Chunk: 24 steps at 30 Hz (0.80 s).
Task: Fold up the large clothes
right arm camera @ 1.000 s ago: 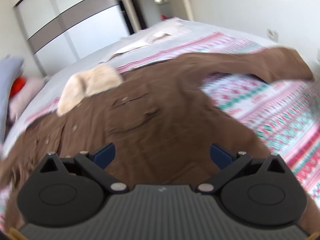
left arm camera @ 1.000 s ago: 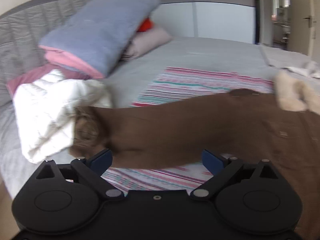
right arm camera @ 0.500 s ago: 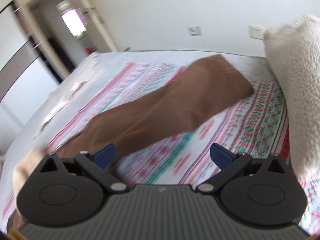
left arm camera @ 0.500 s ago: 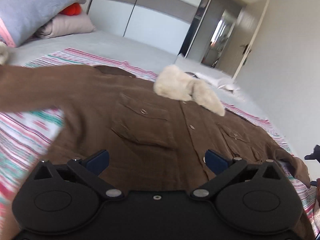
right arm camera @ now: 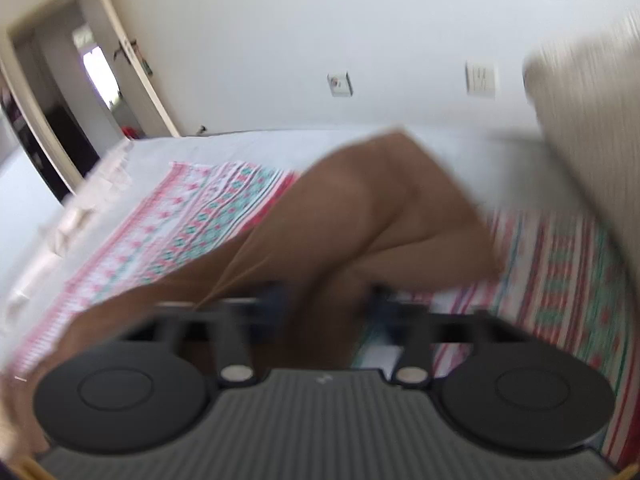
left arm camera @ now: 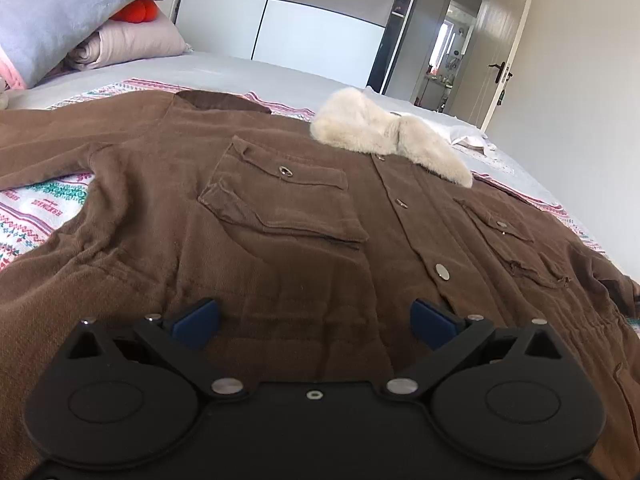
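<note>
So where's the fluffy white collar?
In the left wrist view, the fluffy collar sits at the top of the brown jacket, right of centre, above the snap buttons.

Bright soft daylight, sharp left view, heavy motion blur right, fisheye-bent edges

We see a grey-sheeted bed (left arm camera: 224, 66) carrying a patterned blanket (left arm camera: 36, 204) with the brown jacket (left arm camera: 280, 240) spread on it, pillows (left arm camera: 124, 44) stacked at the far left.
</note>
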Motion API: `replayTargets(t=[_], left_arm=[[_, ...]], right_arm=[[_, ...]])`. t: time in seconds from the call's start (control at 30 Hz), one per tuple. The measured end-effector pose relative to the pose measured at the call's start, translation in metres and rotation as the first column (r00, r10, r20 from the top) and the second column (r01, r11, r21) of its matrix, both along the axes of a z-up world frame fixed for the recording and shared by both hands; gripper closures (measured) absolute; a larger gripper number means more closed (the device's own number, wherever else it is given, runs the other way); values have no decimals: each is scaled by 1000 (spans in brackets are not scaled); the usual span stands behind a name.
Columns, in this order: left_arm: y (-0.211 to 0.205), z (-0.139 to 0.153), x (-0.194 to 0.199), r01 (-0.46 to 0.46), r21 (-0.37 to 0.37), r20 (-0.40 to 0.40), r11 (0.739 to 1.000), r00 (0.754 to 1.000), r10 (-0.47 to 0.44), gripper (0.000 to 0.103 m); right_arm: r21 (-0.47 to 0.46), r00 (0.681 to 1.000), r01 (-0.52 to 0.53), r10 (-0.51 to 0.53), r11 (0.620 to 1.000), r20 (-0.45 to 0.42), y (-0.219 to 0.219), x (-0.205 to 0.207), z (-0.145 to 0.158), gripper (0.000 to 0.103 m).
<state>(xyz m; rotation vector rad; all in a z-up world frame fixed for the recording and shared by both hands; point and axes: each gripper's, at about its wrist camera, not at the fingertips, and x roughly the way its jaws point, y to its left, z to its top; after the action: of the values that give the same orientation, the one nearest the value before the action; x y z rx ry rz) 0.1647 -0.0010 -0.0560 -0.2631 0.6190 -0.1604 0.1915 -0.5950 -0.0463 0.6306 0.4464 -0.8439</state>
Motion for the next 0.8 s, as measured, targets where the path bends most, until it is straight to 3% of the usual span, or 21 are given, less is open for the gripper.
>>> replayTargets(t=[0.07, 0.17, 0.23, 0.3, 0.33, 0.37, 0.43, 0.47, 0.5, 0.57, 0.63, 0.73, 0.8], left_arm=[[0, -1, -1, 0, -1, 1, 1000, 1000, 0, 0], [0, -1, -1, 0, 0, 0, 1000, 1000, 0, 0], [0, -1, -1, 2, 5, 0, 1000, 1000, -2, 0], [-1, -2, 0, 4, 15, -3, 1000, 1000, -4, 0], [-2, -2, 0, 6, 23, -5, 1000, 1000, -6, 0], [-3, -2, 1, 8, 29, -7, 1000, 1000, -8, 0], [-3, -1, 2, 13, 34, -13, 999, 1000, -13, 0], [-2, 2, 2, 20, 37, -18, 999, 1000, -19, 0], [-2, 5, 3, 31, 43, -23, 999, 999, -30, 0], [0, 14, 5, 52, 53, -30, 997, 998, -51, 0], [2, 27, 7, 60, 74, 13, 995, 998, -61, 0], [-2, 43, 15, 68, 140, 84, 988, 993, -80, 0], [-4, 46, 24, 92, 146, 110, 985, 988, -108, 0]], right_arm=[[-102, 1000, -11, 10, 995, -14, 1, 3, 14, 94], [-410, 986, -37, -34, 911, -165, 15, 18, 27, 94], [-424, 955, -56, -76, 904, -288, 10, 31, 17, 94], [-344, 892, -79, -87, 936, -443, 2, 43, -8, 93], [-335, 884, -77, -91, 939, -458, 4, 41, -17, 91], [-374, 879, -77, -114, 924, -463, 12, 41, -20, 86], [-454, 843, -75, -186, 888, -504, 28, 44, -20, 55], [-487, 829, -58, -230, 871, -509, 27, 44, -16, 25], [-509, 830, -35, -259, 860, -495, 26, 38, -10, 15], [-486, 866, -26, -223, 874, -447, 25, 26, 7, 15], [-455, 900, -49, -159, 889, -407, 38, 19, 25, 15], [-415, 931, -195, 34, 889, -363, 82, 21, 46, 12], [-373, 922, -334, 218, 865, -320, 125, 20, 54, 4]])
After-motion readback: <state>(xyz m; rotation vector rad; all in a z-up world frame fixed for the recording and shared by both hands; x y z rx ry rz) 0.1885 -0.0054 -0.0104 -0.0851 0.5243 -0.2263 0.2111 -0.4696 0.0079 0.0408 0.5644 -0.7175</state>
